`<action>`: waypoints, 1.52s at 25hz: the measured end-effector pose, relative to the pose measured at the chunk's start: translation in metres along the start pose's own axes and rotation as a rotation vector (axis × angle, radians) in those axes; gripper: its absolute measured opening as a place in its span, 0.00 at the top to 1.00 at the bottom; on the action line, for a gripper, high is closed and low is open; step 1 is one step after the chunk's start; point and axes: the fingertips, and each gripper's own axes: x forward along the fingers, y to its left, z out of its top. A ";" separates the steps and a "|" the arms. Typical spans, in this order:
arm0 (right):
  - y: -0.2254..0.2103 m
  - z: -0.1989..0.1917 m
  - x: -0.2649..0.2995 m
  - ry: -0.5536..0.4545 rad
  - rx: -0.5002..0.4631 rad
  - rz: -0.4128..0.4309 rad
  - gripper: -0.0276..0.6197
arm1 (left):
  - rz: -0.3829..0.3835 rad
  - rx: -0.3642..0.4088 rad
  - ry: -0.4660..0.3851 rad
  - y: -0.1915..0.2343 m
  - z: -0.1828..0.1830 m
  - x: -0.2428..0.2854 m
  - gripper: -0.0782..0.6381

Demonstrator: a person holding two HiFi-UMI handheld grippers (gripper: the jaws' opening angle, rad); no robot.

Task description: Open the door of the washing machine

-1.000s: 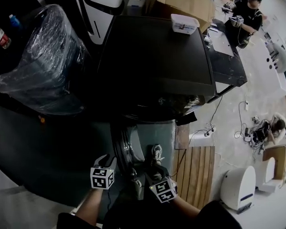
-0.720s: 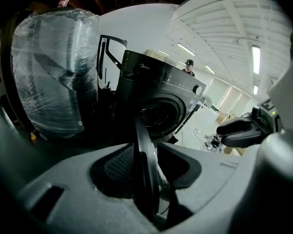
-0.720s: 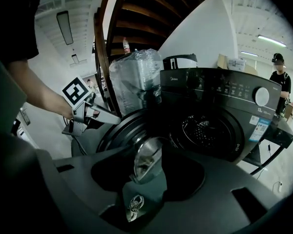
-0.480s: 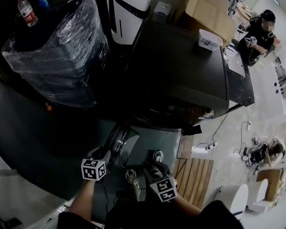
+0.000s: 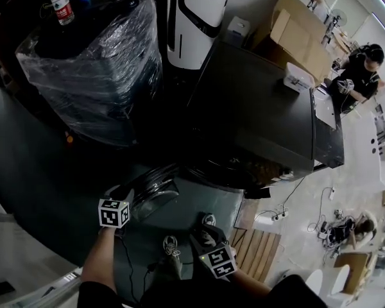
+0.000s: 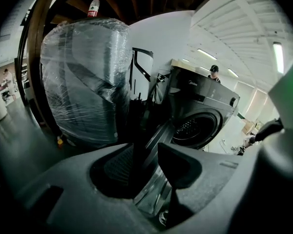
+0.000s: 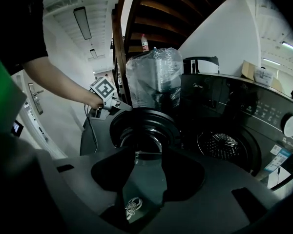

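The dark front-loading washing machine (image 5: 256, 108) stands at centre right, and its drum opening (image 7: 224, 147) is uncovered. Its round door (image 5: 151, 188) hangs swung out to the left, glass bowl and chrome ring facing me (image 7: 144, 126). My left gripper (image 5: 125, 194) is at the door's outer edge. In the left gripper view the door's rim (image 6: 154, 189) fills the gap between the jaws of that gripper (image 6: 146, 162). My right gripper (image 5: 202, 236) hangs back in front of the machine. It is open (image 7: 149, 167), with only floor and a shoe showing between its jaws.
A plastic-wrapped appliance (image 5: 96, 63) with bottles (image 5: 61, 2) on top stands left of the machine. A white unit (image 5: 196, 18) is behind it. A wooden pallet (image 5: 256, 249) and cables (image 5: 273, 220) lie at the right. A person (image 5: 359, 69) works at the far desk.
The door has swung further out to the left, and my left gripper has moved left with its rim. The right gripper has shifted only a little.
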 end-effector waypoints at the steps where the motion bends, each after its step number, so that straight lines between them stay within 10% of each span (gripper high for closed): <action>1: 0.000 0.002 0.002 0.002 -0.007 0.007 0.68 | 0.009 -0.001 -0.004 0.005 0.004 0.002 0.67; 24: -0.021 0.047 0.055 -0.018 -0.099 0.098 0.68 | 0.152 0.079 0.010 0.071 0.060 0.044 0.68; 38: -0.018 0.062 0.041 -0.088 -0.053 0.056 0.68 | 0.122 0.128 -0.042 0.035 0.077 0.028 0.68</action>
